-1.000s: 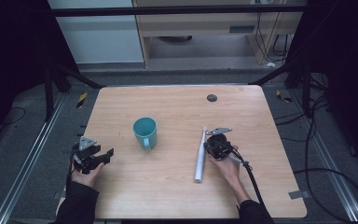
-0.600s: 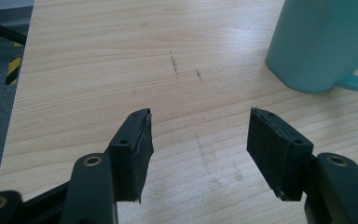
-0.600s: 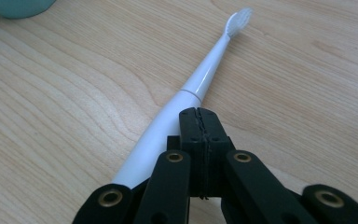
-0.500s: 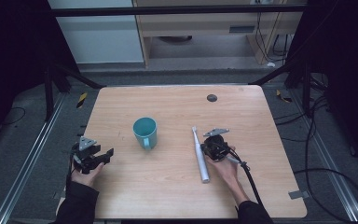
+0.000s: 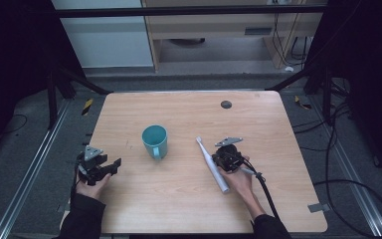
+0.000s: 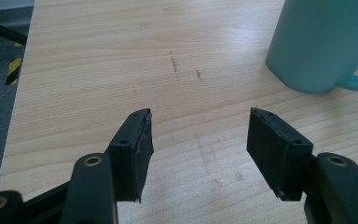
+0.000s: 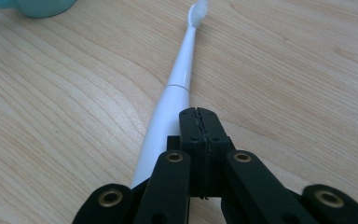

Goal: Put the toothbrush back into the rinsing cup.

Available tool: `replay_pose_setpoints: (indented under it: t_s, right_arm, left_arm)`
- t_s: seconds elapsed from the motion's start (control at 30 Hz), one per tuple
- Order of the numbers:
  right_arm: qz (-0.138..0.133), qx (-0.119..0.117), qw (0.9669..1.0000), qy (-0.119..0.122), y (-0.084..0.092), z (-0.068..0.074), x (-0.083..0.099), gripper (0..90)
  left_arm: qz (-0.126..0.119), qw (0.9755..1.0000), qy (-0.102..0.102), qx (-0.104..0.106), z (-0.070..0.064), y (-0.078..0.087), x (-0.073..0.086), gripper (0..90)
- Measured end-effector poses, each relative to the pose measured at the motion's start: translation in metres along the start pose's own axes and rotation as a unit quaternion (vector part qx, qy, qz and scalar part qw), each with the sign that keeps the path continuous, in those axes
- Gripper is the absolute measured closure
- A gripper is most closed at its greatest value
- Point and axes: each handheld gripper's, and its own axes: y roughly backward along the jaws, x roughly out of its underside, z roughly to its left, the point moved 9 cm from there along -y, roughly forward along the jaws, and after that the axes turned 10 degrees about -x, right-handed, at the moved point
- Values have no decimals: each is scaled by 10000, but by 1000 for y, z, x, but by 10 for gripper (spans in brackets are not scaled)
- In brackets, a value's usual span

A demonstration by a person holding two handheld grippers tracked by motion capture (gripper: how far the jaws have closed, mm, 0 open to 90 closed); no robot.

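On my left, the left gripper [image 5: 110, 166] rests at the table [image 5: 189, 209] edge with jaws spread wide and nothing between them; the teal mug [image 6: 324, 42] ahead is cut off at the frame's top and right. To the right, my right gripper [image 7: 200, 122] is closed tight on nothing, pads pressed together. The white electric toothbrush [image 7: 175, 98] lies flat just beside its jaws, its lower handle hidden behind them, bristles pointing towards the mug.

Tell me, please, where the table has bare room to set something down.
Free: the wood between the teal mug and left gripper, and the far strip around the dark round hole. Crowded: beside the electric toothbrush, where the shut right gripper sits.
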Motion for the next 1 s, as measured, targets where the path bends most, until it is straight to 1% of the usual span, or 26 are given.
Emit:
replay_pose_setpoints:
  t_s: [0.4,0.6,0.7,0.83,0.9,1.0]
  right_arm:
    - [26,-13,10000,59,-1,1,0,900]
    - [-57,-34,10000,66,2,1,-2,898]
    - [-145,-13,9999,55,9,0,-5,884]
    - [-308,12,9995,56,24,-3,-10,852]
    - [-326,5,9994,66,32,-3,-10,816]
    - [-264,78,9995,135,45,-5,-8,739]
  left_arm:
    - [-3,10000,0,0,0,0,0,402]
    - [-2,10000,0,2,0,0,0,403]
    - [0,10000,4,5,0,0,0,403]
    - [8,10000,3,21,0,0,0,403]
    - [15,10000,6,35,0,-1,0,403]
    - [32,10000,28,41,0,-2,0,402]
